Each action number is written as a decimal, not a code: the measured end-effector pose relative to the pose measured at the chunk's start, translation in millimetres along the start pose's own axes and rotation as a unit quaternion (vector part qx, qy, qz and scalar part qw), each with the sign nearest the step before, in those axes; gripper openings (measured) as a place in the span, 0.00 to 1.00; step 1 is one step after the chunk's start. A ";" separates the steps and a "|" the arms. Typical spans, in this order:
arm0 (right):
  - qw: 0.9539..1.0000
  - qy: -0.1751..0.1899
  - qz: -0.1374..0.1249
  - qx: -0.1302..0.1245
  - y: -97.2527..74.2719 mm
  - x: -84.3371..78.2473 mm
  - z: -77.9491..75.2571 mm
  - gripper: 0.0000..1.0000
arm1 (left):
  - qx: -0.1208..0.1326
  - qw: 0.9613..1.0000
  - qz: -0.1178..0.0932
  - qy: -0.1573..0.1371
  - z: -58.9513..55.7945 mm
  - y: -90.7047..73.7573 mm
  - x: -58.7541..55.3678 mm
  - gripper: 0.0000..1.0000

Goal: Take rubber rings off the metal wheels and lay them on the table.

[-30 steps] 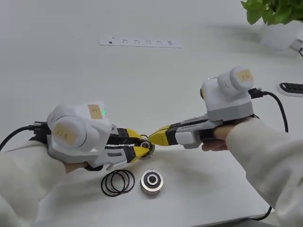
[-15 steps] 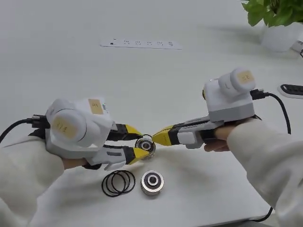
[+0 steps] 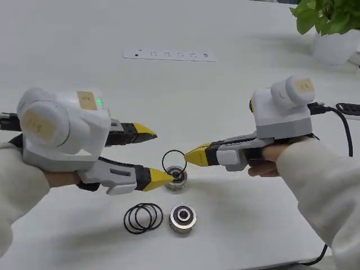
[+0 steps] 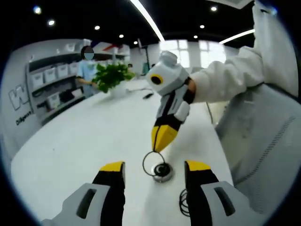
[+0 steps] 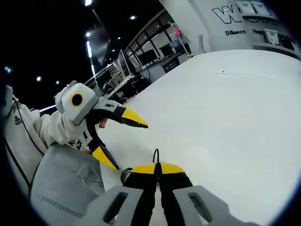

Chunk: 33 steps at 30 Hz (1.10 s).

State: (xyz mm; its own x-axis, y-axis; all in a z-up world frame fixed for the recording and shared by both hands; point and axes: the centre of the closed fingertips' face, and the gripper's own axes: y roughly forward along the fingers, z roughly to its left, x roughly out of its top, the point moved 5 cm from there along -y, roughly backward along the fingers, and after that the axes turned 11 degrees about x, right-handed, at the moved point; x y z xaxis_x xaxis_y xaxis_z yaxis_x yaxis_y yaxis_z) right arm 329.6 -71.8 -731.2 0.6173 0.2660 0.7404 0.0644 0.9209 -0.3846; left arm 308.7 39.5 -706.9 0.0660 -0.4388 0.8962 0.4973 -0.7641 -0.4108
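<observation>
Head view: left gripper [image 3: 153, 154] is gaping wide, its lower tip just beside a metal wheel [image 3: 178, 176] on the table [image 3: 253, 225]. Right gripper [image 3: 190, 156] is pinching a rubber ring [image 3: 173, 161] standing up off that wheel, lower arc hard to separate from the metal. Nearer, loose rings [image 3: 143, 217] are lying beside a second wheel [image 3: 183, 216]. Left gripper view: the ring is looping from pinched tips to wheel, and the loose rings are sitting half hidden behind a jaw. Right gripper view: own jaws are pressing together on the ring, seen edge-on as a thin sliver, and are covering the table below it.
</observation>
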 end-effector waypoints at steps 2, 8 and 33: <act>1.000 -0.001 -0.002 0.003 0.0 1.5 2.3 0.00 | 0.005 1.000 -0.003 0.005 0.8 -8.1 3.5 0.55; 1.000 0.001 -0.006 0.016 1.1 5.1 10.1 0.00 | 0.012 1.000 -0.005 0.010 0.9 -32.8 8.4 0.63; 0.992 0.029 0.078 0.091 27.9 -20.5 42.6 0.00 | 0.099 0.994 0.035 -0.041 0.8 -123.9 -34.2 0.79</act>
State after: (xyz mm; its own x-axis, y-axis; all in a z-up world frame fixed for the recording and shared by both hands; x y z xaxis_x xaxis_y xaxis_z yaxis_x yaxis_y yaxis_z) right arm 285.4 -39.4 -733.6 0.6529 0.3974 0.6448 -0.1751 0.9075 -0.3819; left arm 245.5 149.6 -686.5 0.1719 -0.4416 0.8806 0.6489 -0.6217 -0.4385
